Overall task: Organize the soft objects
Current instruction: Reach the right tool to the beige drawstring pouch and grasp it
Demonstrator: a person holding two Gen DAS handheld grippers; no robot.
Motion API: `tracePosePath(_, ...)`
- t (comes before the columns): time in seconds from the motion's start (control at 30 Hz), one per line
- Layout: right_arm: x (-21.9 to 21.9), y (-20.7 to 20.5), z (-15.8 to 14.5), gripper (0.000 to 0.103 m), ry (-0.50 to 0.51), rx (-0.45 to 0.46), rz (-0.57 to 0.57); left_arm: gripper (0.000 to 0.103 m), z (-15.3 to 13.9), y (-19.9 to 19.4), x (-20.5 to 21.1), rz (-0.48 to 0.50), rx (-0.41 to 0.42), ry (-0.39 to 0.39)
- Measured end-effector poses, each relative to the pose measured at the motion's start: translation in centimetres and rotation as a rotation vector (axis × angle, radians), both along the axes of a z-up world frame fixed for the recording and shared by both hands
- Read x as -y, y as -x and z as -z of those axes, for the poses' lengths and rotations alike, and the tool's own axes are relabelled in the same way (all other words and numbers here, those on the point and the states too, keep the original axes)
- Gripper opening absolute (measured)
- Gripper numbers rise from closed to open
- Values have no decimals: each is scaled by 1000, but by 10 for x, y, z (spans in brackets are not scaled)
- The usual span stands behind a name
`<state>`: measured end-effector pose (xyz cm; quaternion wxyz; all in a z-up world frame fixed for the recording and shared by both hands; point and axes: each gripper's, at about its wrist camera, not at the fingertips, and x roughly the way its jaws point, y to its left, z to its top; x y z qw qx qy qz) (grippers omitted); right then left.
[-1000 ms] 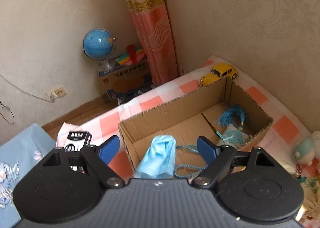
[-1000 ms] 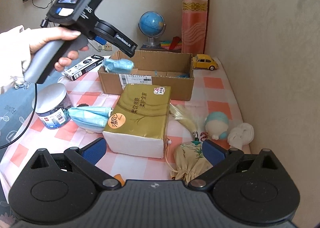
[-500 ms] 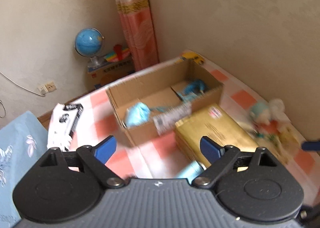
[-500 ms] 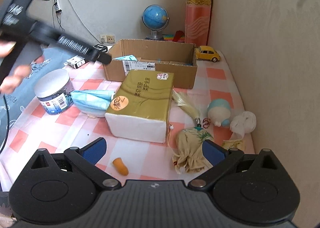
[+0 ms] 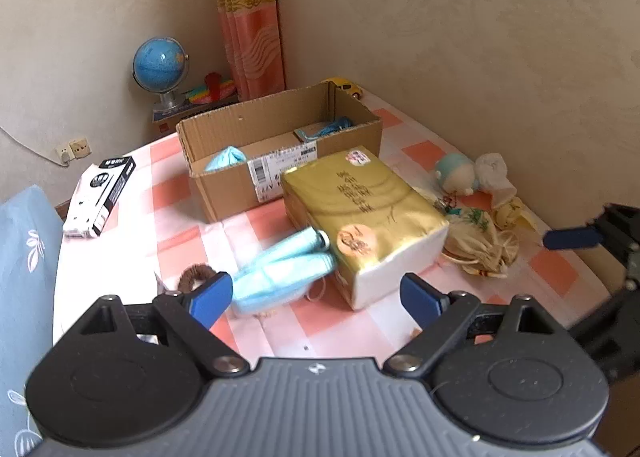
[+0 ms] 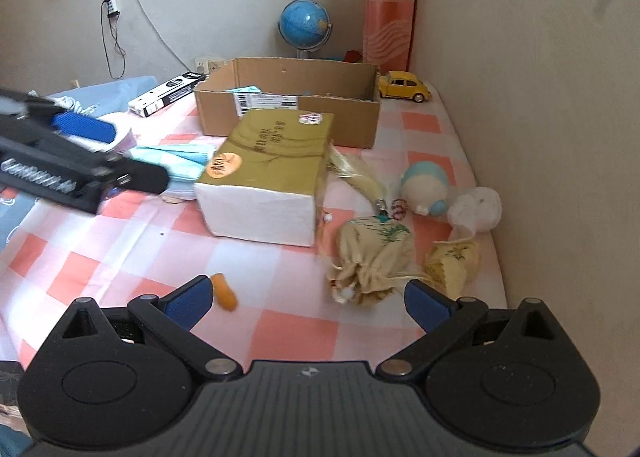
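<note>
Masks are the story: one blue mask (image 5: pixel 226 157) now lies in the cardboard box (image 5: pixel 280 161), and the left gripper (image 5: pixel 316 297), jaws just widened and empty, has swung back over the near mask pile (image 5: pixel 280 273). Right gripper (image 6: pixel 306 303) hangs released over the tabletop (image 6: pixel 132 241).

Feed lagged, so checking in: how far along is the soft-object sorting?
Done: one blue mask and a blue tassel lie in the cardboard box. In hand: nothing; left tongs open over the mask stack. Left: that stack, drawstring pouch, plush toy.
</note>
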<state>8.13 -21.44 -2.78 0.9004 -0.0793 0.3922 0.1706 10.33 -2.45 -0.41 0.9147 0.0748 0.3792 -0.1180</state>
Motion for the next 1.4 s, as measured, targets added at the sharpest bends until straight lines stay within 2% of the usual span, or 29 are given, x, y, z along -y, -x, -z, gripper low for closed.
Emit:
tracePosePath(0.37, 9, -38, 21, 103, -18, 3, -33, 91, 12, 17, -10, -74, -33, 19)
tracePosePath(0.53, 5, -49, 32, 103, -37, -52, -52, 91, 14, 15, -15, -90, -39, 25)
tracePosePath(0.77, 6, -33, 36, 103, -126, -147, -107, 91, 15, 10, -19, -97, -43, 31)
tracePosePath(0.9, 6, -33, 21, 103, -66, -67, -96, 91, 16, 10, -18, -96, -44, 40)
tracePosePath(1.07, -2, -58, 15, 103, -18, 0, -111, 91, 15, 13, -18, -92, -44, 50)
tracePosePath(1.27, -10, -76, 32, 103, 6, -54, -137, 91, 16, 17, -22, -89, -46, 42)
tracePosePath(1.4, -6, -64, 30, 103, -46, -104, -156, 91, 17, 16, -25, -92, -47, 45)
